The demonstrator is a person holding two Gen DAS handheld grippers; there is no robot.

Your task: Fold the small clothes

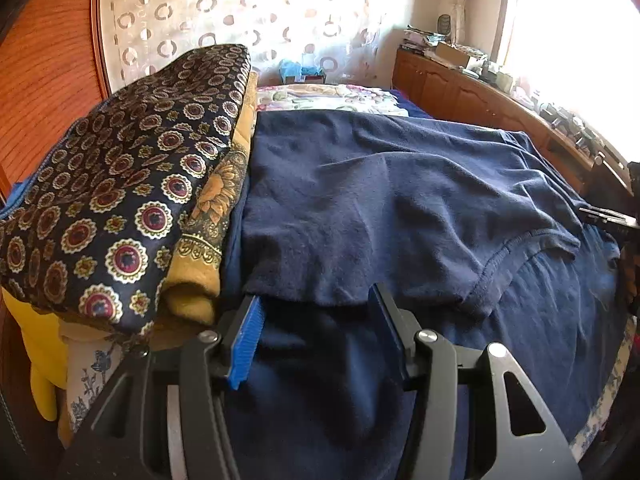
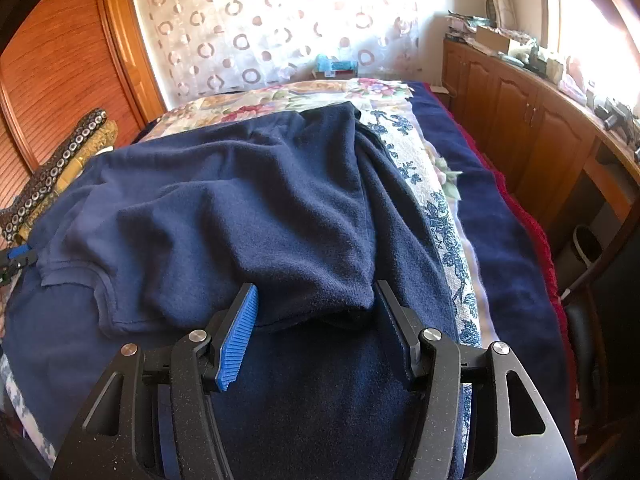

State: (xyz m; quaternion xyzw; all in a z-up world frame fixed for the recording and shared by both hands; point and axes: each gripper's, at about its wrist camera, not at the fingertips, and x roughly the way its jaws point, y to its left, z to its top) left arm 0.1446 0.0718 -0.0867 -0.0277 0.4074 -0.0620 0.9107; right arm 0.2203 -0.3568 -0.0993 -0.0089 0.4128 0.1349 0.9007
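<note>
A dark navy knit garment (image 1: 400, 200) (image 2: 240, 200) lies rumpled on the bed, one stitched hem curling towards the front. My left gripper (image 1: 316, 296) stands open at the garment's near edge. The cloth's edge drapes over its blue left pad (image 1: 246, 344), and the pads do not press on the cloth. My right gripper (image 2: 316, 288) is also open, with a bunched corner of the same garment lying between its fingertips, close to the dark right finger (image 2: 394, 320). Each gripper shows at the other view's edge: the right gripper (image 1: 608, 216) and the left gripper (image 2: 16, 256).
A navy blanket (image 1: 560, 320) (image 2: 500, 240) and a floral sheet (image 2: 440, 220) cover the bed. A folded stack of patterned fabrics (image 1: 120, 200) (image 2: 60, 160) sits at the left. Wooden cabinets (image 1: 460, 88) (image 2: 520, 120) with clutter on top line the right wall under a bright window.
</note>
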